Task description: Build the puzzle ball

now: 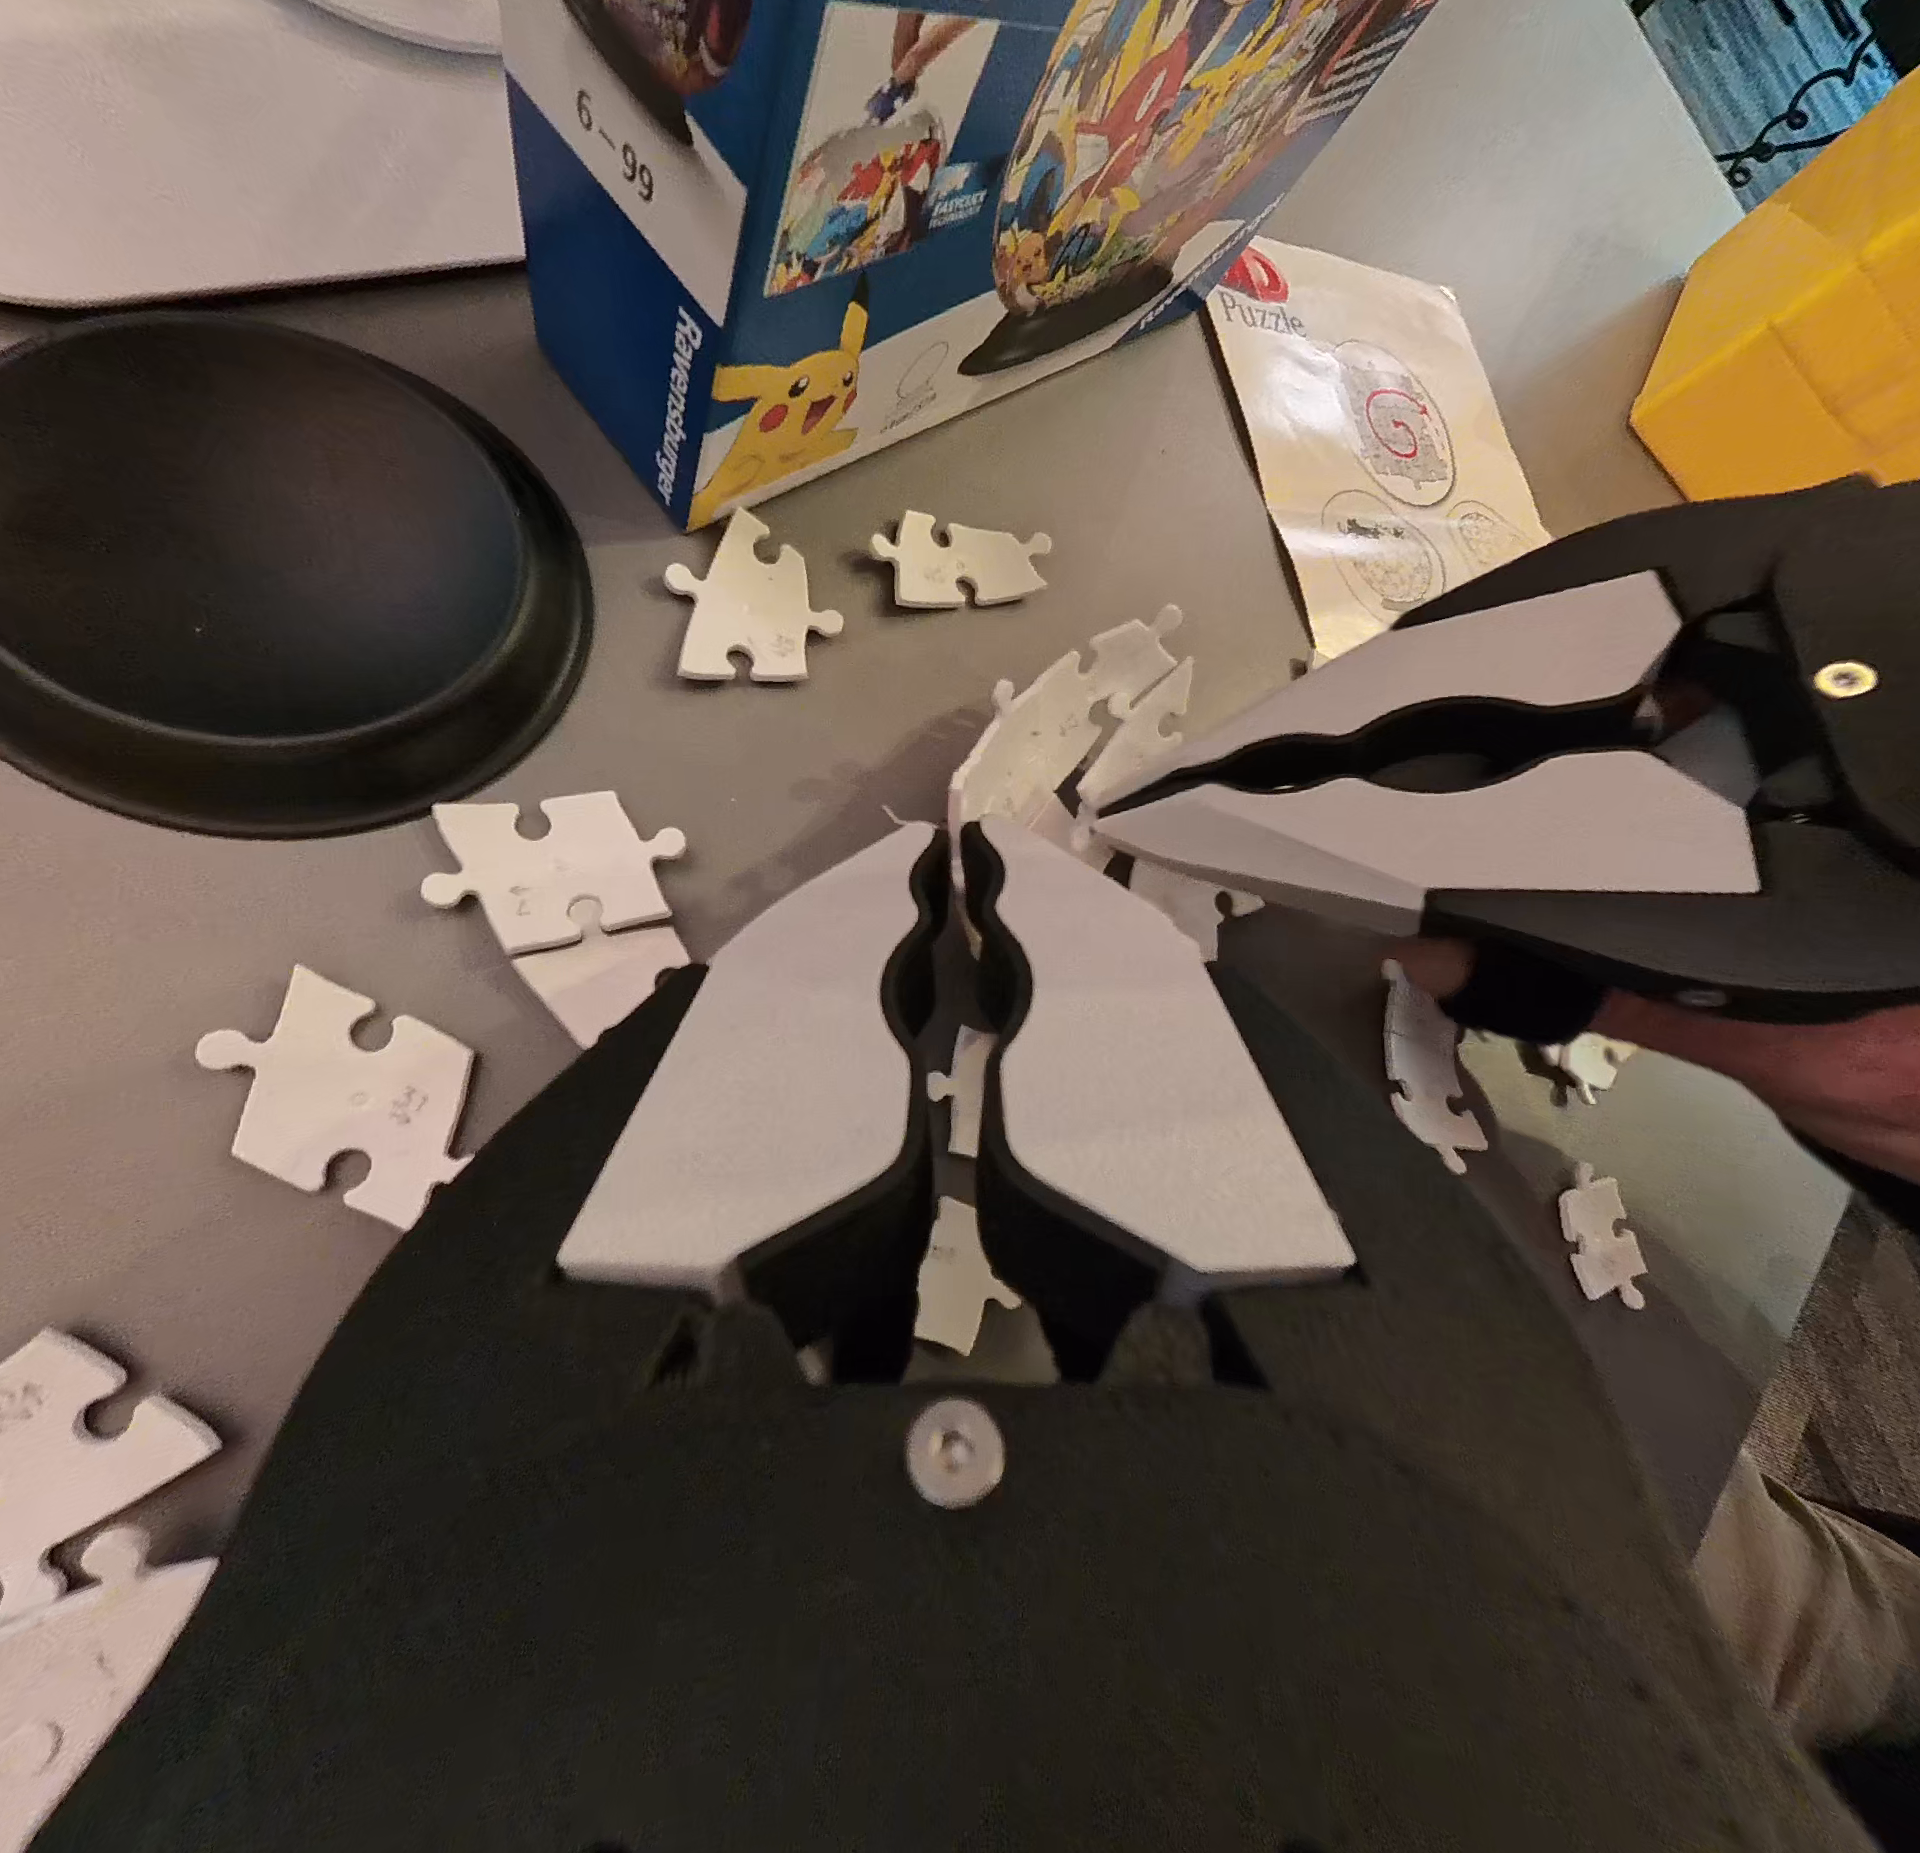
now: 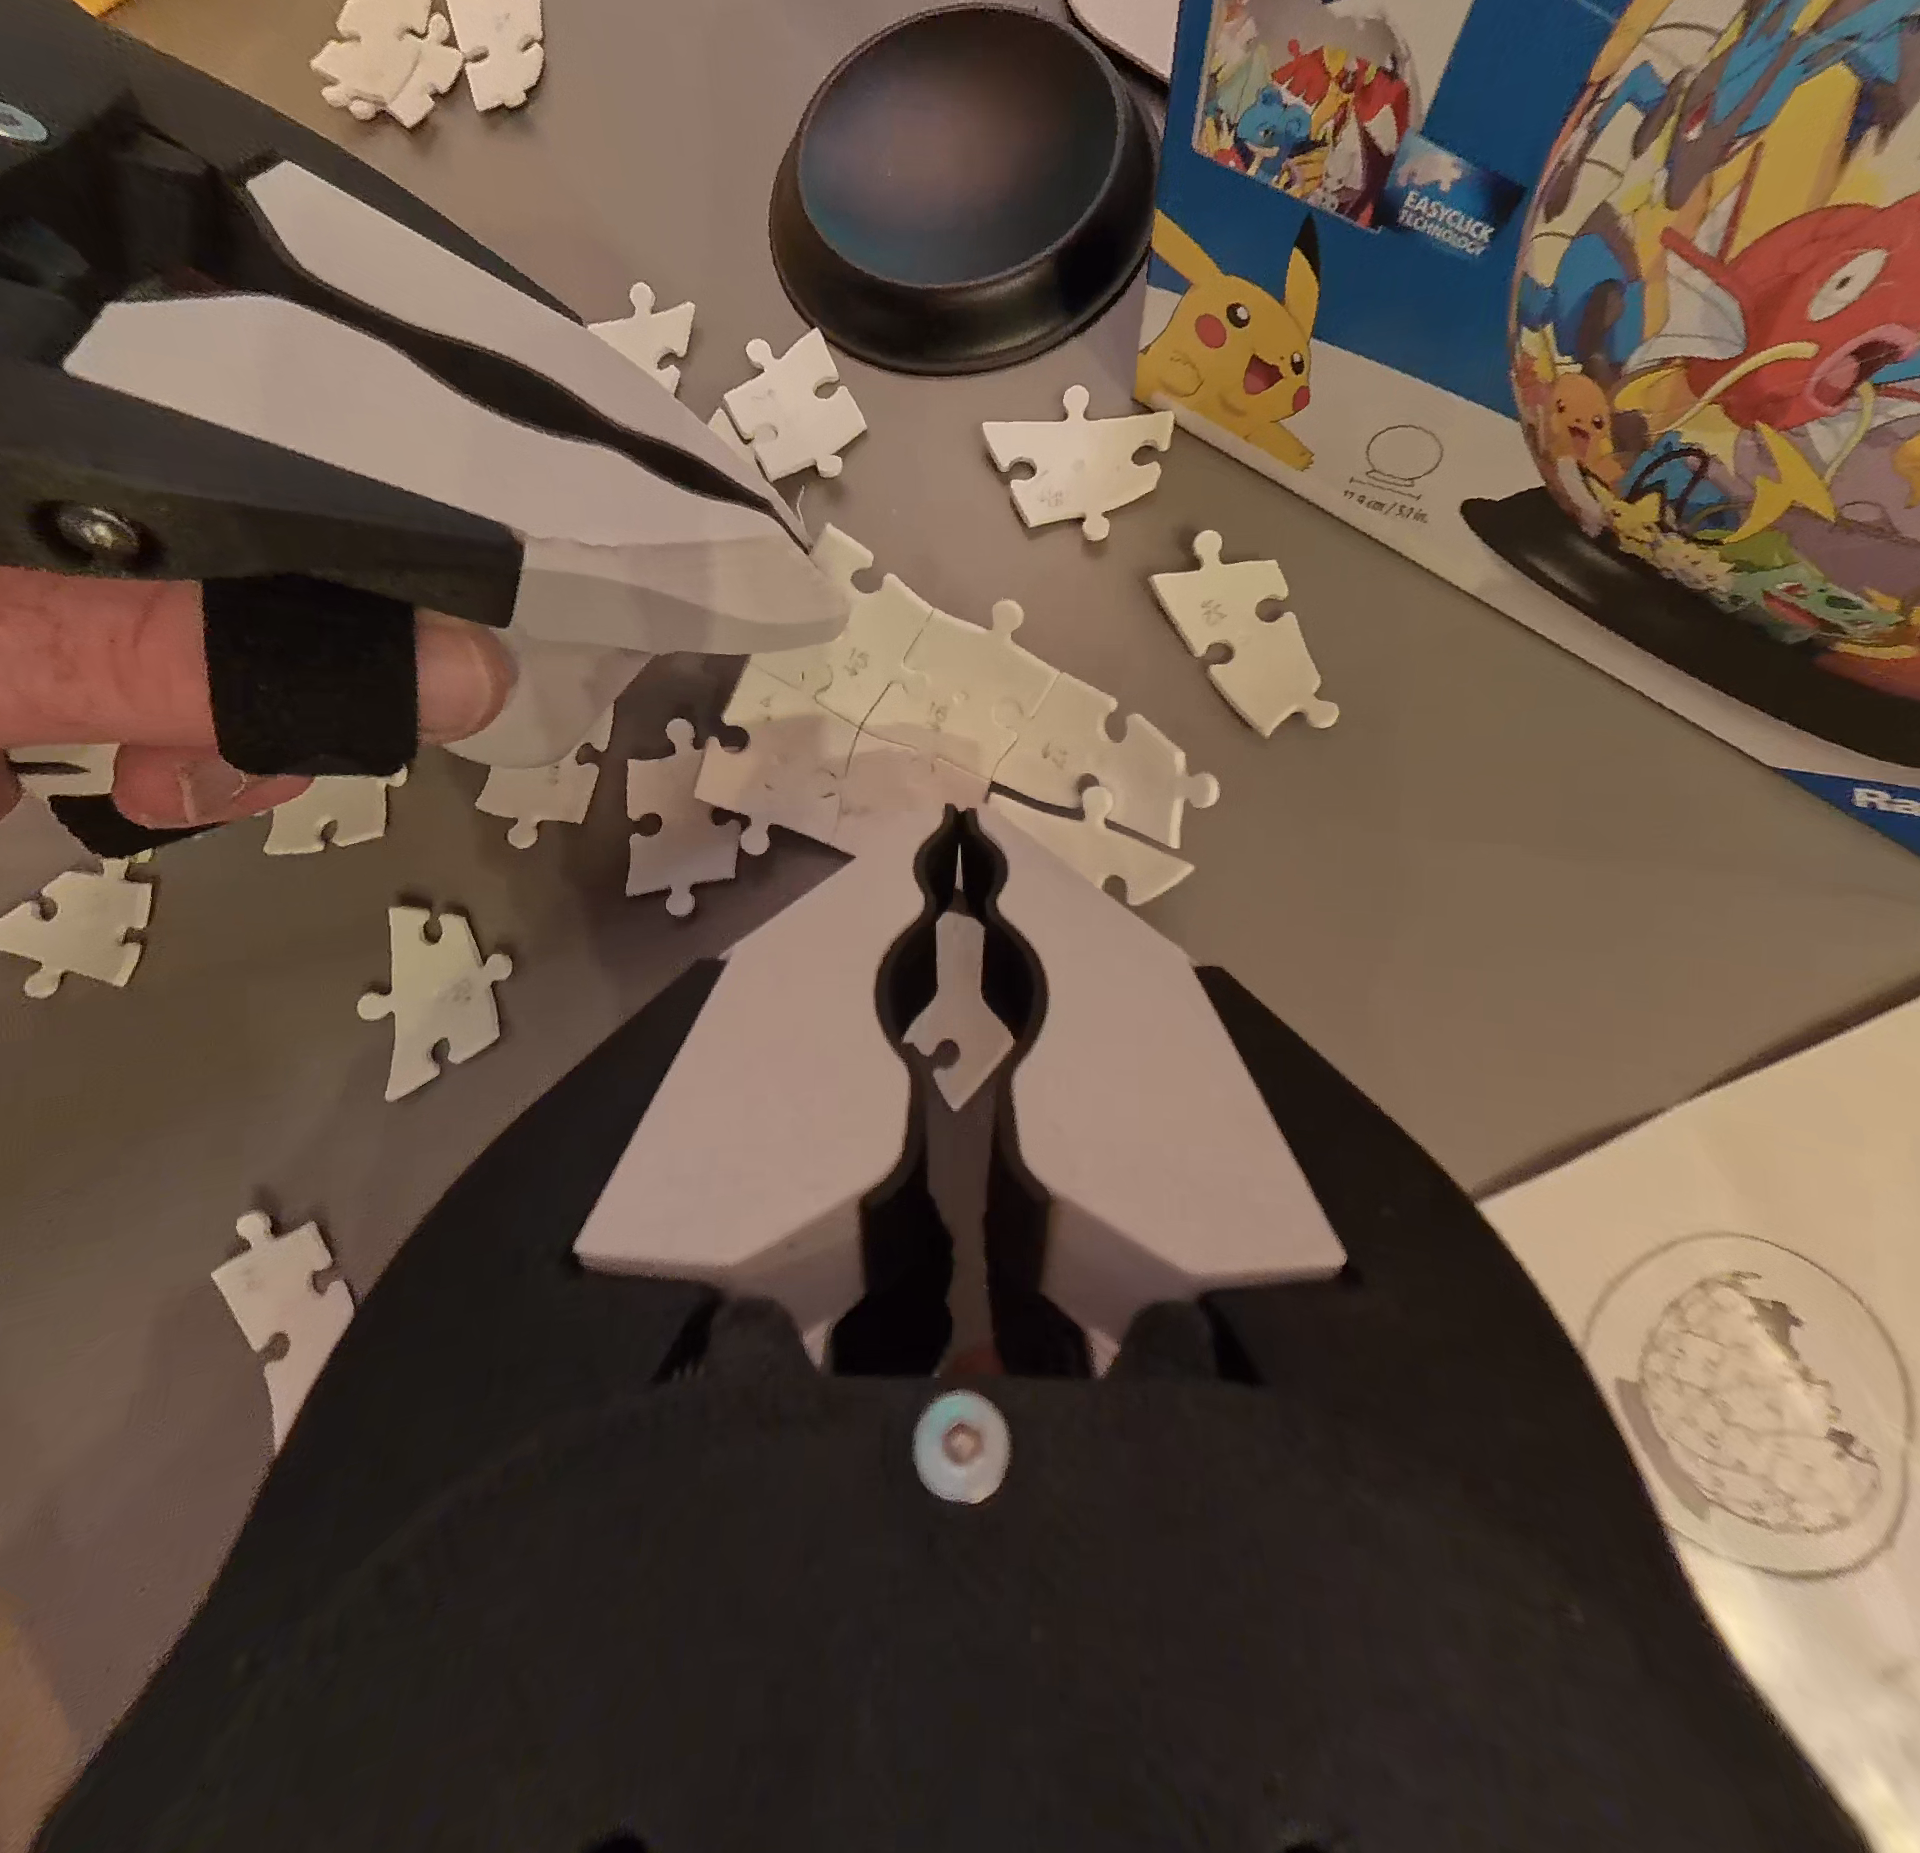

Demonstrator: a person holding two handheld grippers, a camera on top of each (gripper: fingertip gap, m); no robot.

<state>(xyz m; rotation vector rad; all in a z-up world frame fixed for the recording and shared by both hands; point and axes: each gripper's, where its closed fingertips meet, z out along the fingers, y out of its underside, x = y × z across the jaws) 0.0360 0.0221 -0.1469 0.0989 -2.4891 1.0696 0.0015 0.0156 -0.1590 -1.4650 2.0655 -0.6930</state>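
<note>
A curved patch of several joined white puzzle pieces (image 2: 935,702) is held above the grey table between both grippers; it also shows edge-on in the left wrist view (image 1: 1039,733). My left gripper (image 1: 956,837) is shut on one edge of it, and it enters the right wrist view from the left (image 2: 810,546). My right gripper (image 2: 961,816) is shut on the opposite edge, and it enters the left wrist view from the right (image 1: 1091,811). Loose white pieces (image 1: 753,608) (image 2: 1242,640) lie face down around the patch.
A black round stand (image 1: 260,577) (image 2: 961,193) sits beyond the pieces. The blue puzzle box (image 1: 883,193) (image 2: 1507,245) stands behind. An instruction sheet (image 1: 1371,432) (image 2: 1714,1336) lies by the table edge. A yellow box (image 1: 1818,328) is at the far right. My right fingertips sit around 4 cm from my left ones.
</note>
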